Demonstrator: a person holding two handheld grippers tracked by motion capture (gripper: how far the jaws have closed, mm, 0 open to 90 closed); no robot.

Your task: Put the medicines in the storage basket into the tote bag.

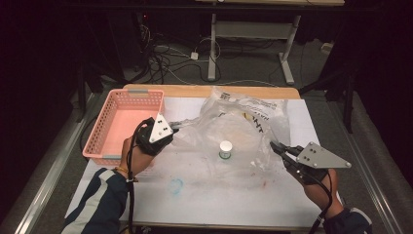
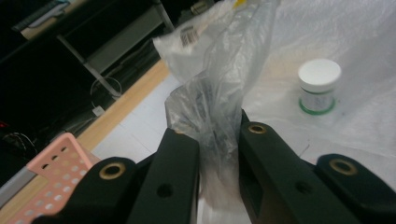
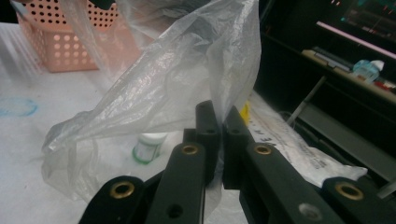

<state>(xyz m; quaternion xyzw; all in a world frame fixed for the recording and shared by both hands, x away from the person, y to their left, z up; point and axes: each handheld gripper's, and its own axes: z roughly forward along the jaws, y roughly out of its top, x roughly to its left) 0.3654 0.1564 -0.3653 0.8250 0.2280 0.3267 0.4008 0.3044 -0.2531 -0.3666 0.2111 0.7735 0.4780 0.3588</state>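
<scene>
Bag clear, crinkled plastic (white jar inside), left gripper and right gripper each clamping one edge.

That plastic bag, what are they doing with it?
A person holds a gripper in each hand. The left gripper and the right gripper each pinch an edge of the clear plastic bag, holding it up between them. A little white-lidded jar stands on the table under it, and a pink basket waits at the left.

Both forearms reach forward, left tongs and right tongs clamped shut, pointing inward.
</scene>
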